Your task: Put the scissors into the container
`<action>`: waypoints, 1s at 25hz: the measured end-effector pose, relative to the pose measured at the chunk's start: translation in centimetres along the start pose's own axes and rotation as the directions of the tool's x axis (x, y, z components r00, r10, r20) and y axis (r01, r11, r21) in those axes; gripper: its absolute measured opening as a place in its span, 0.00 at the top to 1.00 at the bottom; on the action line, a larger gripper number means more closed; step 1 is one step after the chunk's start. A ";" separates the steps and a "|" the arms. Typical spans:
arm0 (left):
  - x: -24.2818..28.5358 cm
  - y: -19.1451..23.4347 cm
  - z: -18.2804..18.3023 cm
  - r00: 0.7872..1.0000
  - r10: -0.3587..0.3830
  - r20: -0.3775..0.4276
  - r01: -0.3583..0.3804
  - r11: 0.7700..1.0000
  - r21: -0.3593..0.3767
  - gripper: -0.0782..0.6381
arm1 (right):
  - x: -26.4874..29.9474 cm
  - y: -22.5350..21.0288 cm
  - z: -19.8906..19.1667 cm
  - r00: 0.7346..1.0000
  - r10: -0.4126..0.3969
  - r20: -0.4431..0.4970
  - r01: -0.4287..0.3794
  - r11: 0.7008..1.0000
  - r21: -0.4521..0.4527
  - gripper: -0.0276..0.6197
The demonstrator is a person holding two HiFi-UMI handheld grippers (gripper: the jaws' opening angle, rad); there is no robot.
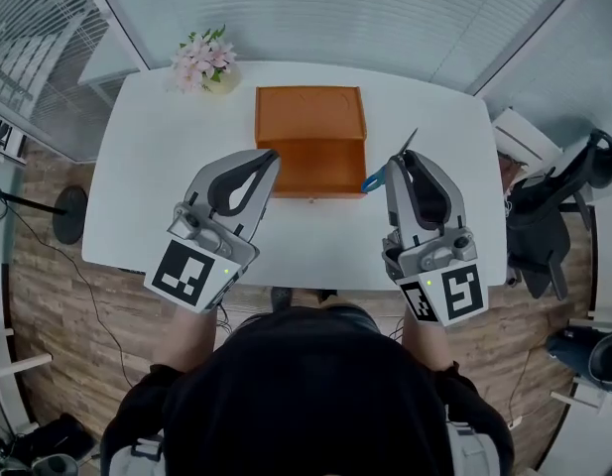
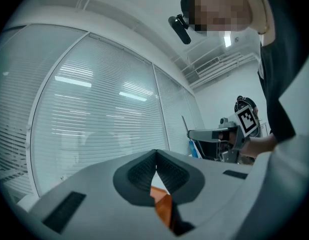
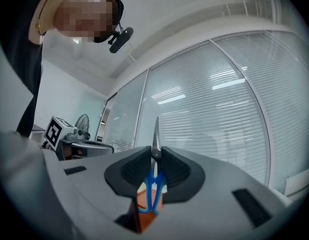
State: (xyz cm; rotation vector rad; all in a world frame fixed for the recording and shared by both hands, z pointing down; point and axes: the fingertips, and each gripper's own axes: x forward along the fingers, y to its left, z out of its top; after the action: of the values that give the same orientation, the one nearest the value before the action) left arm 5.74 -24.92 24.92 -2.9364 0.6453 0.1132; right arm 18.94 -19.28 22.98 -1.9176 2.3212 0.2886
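Note:
My right gripper is shut on the scissors, held above the table just right of the orange container. The steel blades stick up past the jaws and the blue handles hang below them. In the head view the blade tip points away from me. My left gripper is shut with nothing in it, hovering at the container's left front corner. A slice of the orange container shows under its jaws. The container is an open wooden box on the white table.
A small vase of pink flowers stands at the table's back left corner. A black chair sits off the table's right end. Glass walls with blinds run behind the table. The right gripper is seen across in the left gripper view.

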 end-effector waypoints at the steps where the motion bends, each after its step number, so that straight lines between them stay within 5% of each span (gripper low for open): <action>1: 0.3 0.2 0.1 1.000 0.011 -0.001 -0.011 1.000 0.003 0.87 | 0.4 -0.4 -0.1 1.000 0.014 -0.001 -0.014 1.000 0.001 0.85; 25: 1.6 2.7 -2.3 0.981 0.185 -0.052 -0.185 0.983 -0.004 0.87 | 6.4 -1.9 -7.4 0.954 0.272 -0.126 -0.277 0.961 -0.020 0.85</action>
State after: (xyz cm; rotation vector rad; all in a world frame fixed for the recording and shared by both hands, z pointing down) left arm 6.20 -28.31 26.70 -2.8907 0.9274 0.0586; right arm 19.83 -27.40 28.71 -1.6676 2.6845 0.2475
